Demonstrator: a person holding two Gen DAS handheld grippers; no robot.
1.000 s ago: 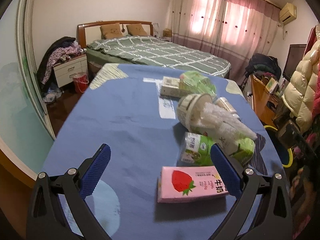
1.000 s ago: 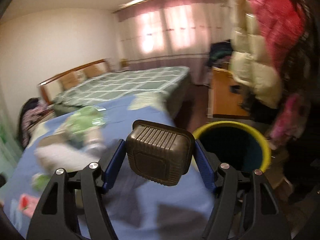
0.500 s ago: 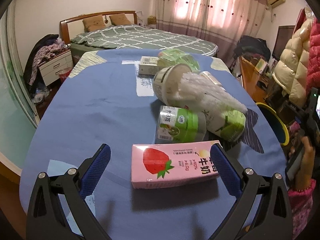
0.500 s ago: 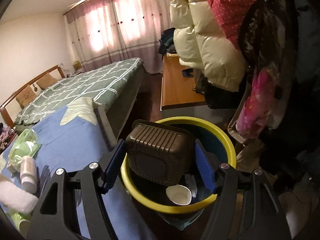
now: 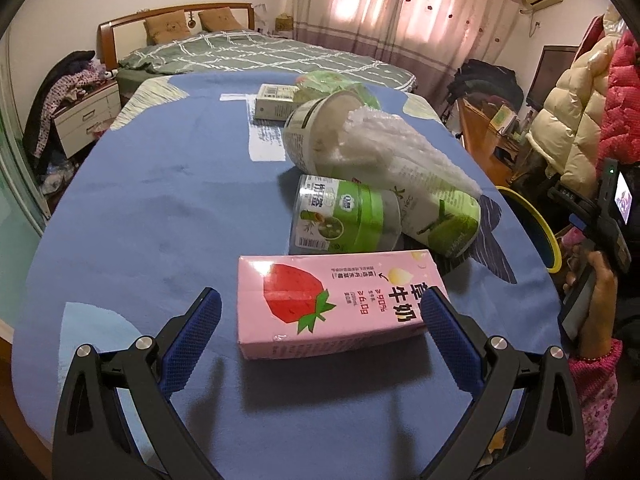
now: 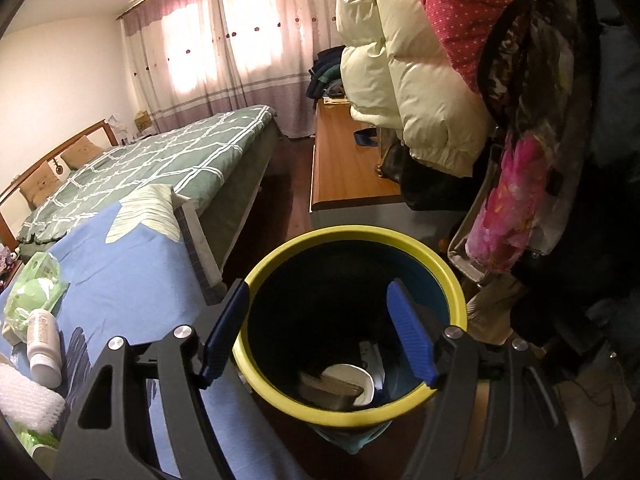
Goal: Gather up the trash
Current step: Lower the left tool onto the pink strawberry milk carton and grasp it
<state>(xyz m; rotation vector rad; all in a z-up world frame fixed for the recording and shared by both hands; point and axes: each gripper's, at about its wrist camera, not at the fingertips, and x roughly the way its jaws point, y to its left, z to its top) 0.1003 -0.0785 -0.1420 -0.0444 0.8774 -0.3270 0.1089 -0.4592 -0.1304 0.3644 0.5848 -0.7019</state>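
A pink strawberry milk carton [image 5: 340, 280] lies flat on the blue tablecloth [image 5: 160, 200]. My left gripper [image 5: 320, 298] hangs open just above it, one blue pad off each end, neither pressing. Behind it lie a green-labelled can [image 5: 344, 216], a green-and-white carton [image 5: 448, 216], a paper cup [image 5: 316, 136] stuffed with bubble wrap [image 5: 400, 148], a small box [image 5: 276, 104] and a green bag [image 5: 332, 80]. My right gripper [image 6: 316, 292] hovers over the yellow-rimmed bin [image 6: 352, 236], its jaws opening with nothing between them. A brown box [image 6: 332, 390] and a white cup [image 6: 356, 380] lie in the bin.
The bin [image 5: 536, 224] stands on the floor off the table's right edge, where a person's hand [image 5: 596, 292] holds the other gripper. A white bottle [image 6: 44, 344] lies on the table. Hanging coats [image 6: 420, 100] and a wooden desk [image 6: 348, 168] crowd the bin's far side; a bed [image 5: 260, 52] lies beyond.
The right gripper swung from over the table to over the bin, and the brown box it held now lies inside. The left gripper sank closer to the pink carton.
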